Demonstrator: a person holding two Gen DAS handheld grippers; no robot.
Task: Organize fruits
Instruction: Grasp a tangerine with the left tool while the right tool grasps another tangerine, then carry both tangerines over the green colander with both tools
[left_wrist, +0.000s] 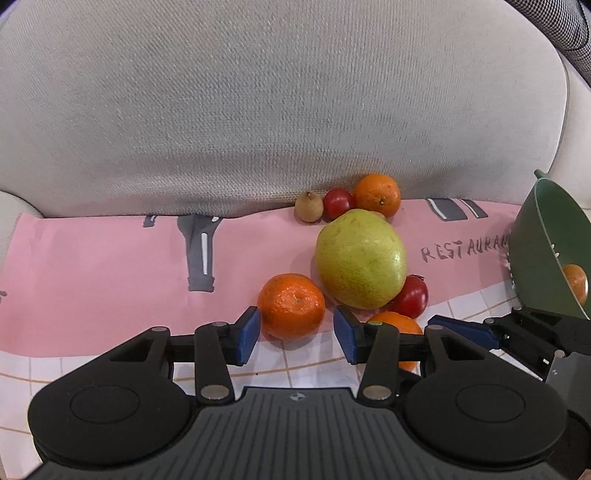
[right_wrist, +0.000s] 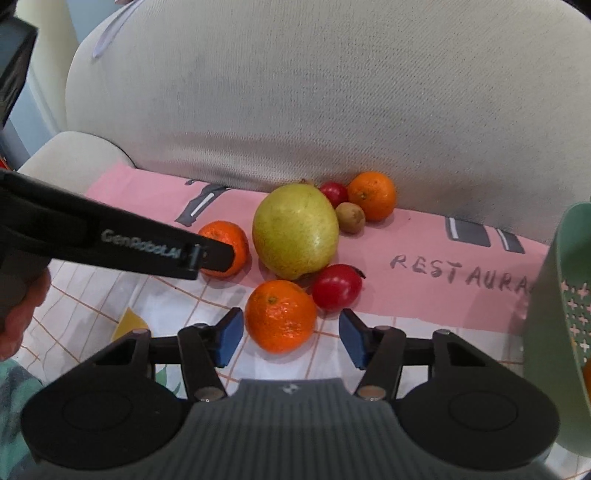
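A mandarin (left_wrist: 291, 306) lies between the blue pads of my left gripper (left_wrist: 297, 334). The jaws are open, and a gap shows at the right pad. My right gripper (right_wrist: 291, 339) straddles a second mandarin (right_wrist: 280, 314), also open with space beside the right pad. Behind them sit a large yellow-green fruit (left_wrist: 360, 258) and a red fruit (right_wrist: 336, 286). Further back, against the cushion, lie an orange (left_wrist: 376, 195), a small red fruit (left_wrist: 338, 203) and a brown fruit (left_wrist: 308, 206). A green colander bowl (left_wrist: 543, 240) at the right holds an orange (left_wrist: 574, 282).
The fruits lie on a pink paper mat (left_wrist: 110, 277) over a tiled-pattern cloth (right_wrist: 92, 295), on a seat. A grey cushion back (left_wrist: 258, 110) rises right behind them. A person's hand (right_wrist: 22, 314) holds the left gripper's handle. A yellow scrap (right_wrist: 129, 323) lies at the left.
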